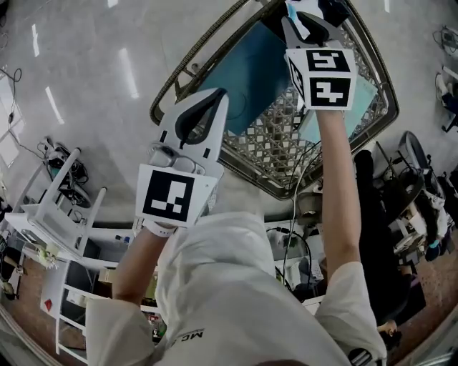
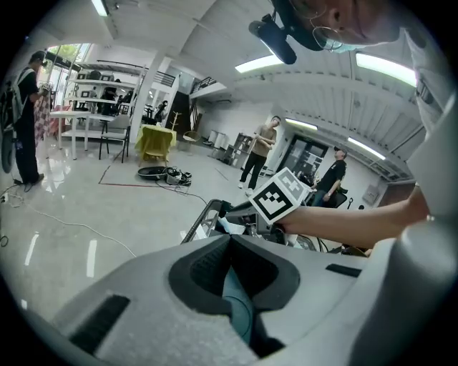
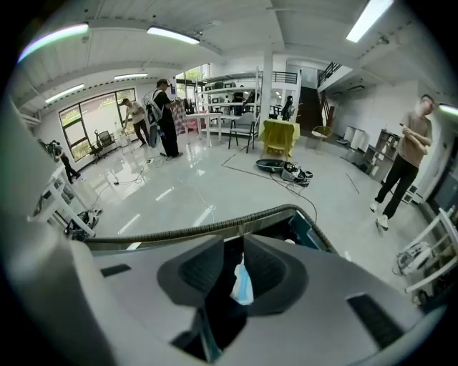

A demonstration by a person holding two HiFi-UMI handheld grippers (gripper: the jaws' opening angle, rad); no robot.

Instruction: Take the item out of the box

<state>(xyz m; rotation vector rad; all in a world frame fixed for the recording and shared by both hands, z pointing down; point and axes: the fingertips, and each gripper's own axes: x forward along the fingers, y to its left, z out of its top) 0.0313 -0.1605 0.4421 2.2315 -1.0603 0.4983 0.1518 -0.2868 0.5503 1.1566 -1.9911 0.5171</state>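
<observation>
The box is a wire-mesh basket (image 1: 275, 139) with a dark rim and teal panels (image 1: 250, 64) inside. My right gripper (image 1: 297, 11) is over its far part, shut on a small white and light-blue item (image 1: 300, 25). In the right gripper view the item (image 3: 242, 282) hangs pinched between the closed jaws, above the basket rim (image 3: 215, 227). My left gripper (image 1: 220, 94) is over the basket's near-left rim with its jaws shut and nothing between them. In the left gripper view the jaw tips (image 2: 229, 239) meet, and beyond them are the right gripper's marker cube (image 2: 280, 196) and the basket rim (image 2: 197, 223).
A white shelf rack (image 1: 57, 207) stands at the left on the glossy floor. Dark chairs and gear (image 1: 404, 189) crowd the right side. Cables and a yellow-draped table (image 3: 279, 136) lie farther off. People stand around the room (image 2: 259, 154) (image 3: 163, 118).
</observation>
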